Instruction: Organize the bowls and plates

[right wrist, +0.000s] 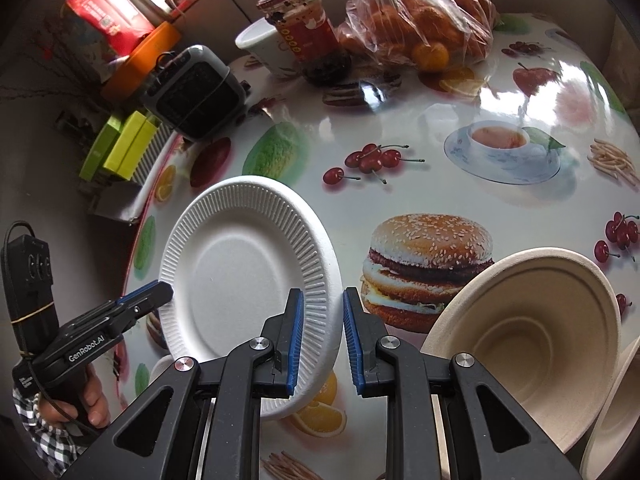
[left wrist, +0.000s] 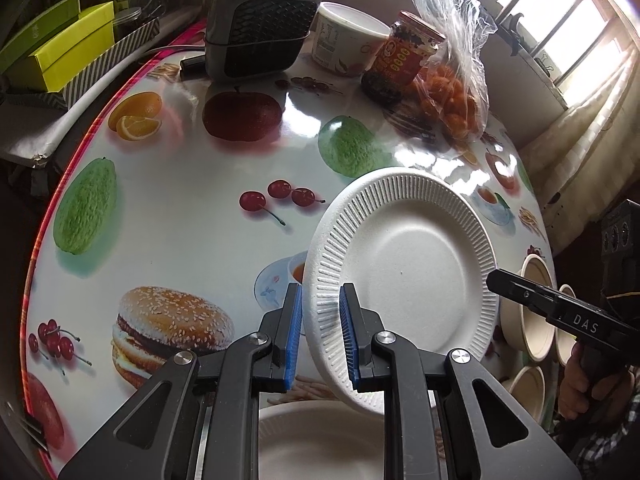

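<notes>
My left gripper [left wrist: 320, 336] is shut on the ribbed rim of a white paper plate [left wrist: 408, 264] and holds it tilted above the table; the plate also shows in the right wrist view [right wrist: 248, 280]. A second white plate [left wrist: 320, 440] lies flat below the left gripper. My right gripper [right wrist: 323, 340] is open and empty, its left finger in front of the held plate's right edge. It also shows in the left wrist view [left wrist: 496, 278] just right of the plate. Beige paper bowls [right wrist: 532, 344] lie at the right, also seen in the left wrist view [left wrist: 536, 312].
The fruit-print round table [left wrist: 180, 208] carries a grey heater [left wrist: 260, 24], a white cup [left wrist: 348, 40], a red-lidded jar [left wrist: 404, 56] and a bag of oranges [left wrist: 452, 96] at the far side. Green boxes [left wrist: 60, 44] stand beyond the left edge.
</notes>
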`<state>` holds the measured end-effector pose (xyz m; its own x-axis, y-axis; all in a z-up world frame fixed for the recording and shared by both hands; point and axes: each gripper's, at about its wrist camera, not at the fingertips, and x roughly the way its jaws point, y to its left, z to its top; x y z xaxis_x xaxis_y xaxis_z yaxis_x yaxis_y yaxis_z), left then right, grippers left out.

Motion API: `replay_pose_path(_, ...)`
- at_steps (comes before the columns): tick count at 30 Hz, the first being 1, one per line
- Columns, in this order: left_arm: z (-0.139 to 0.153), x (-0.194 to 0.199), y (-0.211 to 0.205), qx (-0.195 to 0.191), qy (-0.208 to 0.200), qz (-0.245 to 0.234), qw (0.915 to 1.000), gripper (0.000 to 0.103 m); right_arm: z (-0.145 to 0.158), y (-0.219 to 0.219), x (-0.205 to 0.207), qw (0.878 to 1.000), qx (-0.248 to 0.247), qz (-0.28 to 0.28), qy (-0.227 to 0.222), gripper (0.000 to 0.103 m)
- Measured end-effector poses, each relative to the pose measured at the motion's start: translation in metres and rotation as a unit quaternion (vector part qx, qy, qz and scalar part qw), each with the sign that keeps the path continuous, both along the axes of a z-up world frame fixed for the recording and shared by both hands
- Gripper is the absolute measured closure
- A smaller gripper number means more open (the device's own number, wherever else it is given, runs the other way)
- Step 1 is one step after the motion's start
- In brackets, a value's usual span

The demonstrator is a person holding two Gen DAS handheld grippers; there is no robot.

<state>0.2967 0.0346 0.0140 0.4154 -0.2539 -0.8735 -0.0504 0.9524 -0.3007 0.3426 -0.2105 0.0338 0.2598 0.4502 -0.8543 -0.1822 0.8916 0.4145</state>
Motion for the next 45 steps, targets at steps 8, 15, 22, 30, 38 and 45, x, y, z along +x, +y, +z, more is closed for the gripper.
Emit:
replay_pose_path(8, 0.004, -0.011, 0.003, -0.001, -0.004, 0.000, 1.0000, 0.083, 0.005, 0.001, -0.013, 1.000, 0.010, 0.002, -0.004, 0.083)
replay_pose_path(15, 0.005, -0.027, 0.012, -0.006, -0.006, 0.006, 0.9999, 0.083, 0.008, 0.008, -0.028, 1.000, 0.012, 0.012, -0.005, 0.083)
replay_pose_path(22, 0.003, -0.040, 0.021, -0.009, -0.003, 0.012, 0.9999, 0.083, 0.008, 0.017, -0.041, 1.000, 0.015, 0.020, -0.006, 0.082)
replay_pose_path(30, 0.005, -0.056, 0.029, -0.011, -0.006, 0.018, 0.9998, 0.083, 0.010, 0.025, -0.059, 0.999, 0.020, 0.027, -0.007, 0.082)
replay_pose_path(38, 0.004, -0.074, 0.039, -0.014, -0.006, 0.025, 0.9996, 0.083, 0.012, 0.031, -0.075, 0.999, 0.027, 0.039, -0.008, 0.082)
replay_pose_path(45, 0.002, -0.088, 0.047, -0.018, -0.007, 0.033, 0.9993, 0.083, 0.013, 0.039, -0.087, 0.998, 0.028, 0.049, -0.008, 0.082)
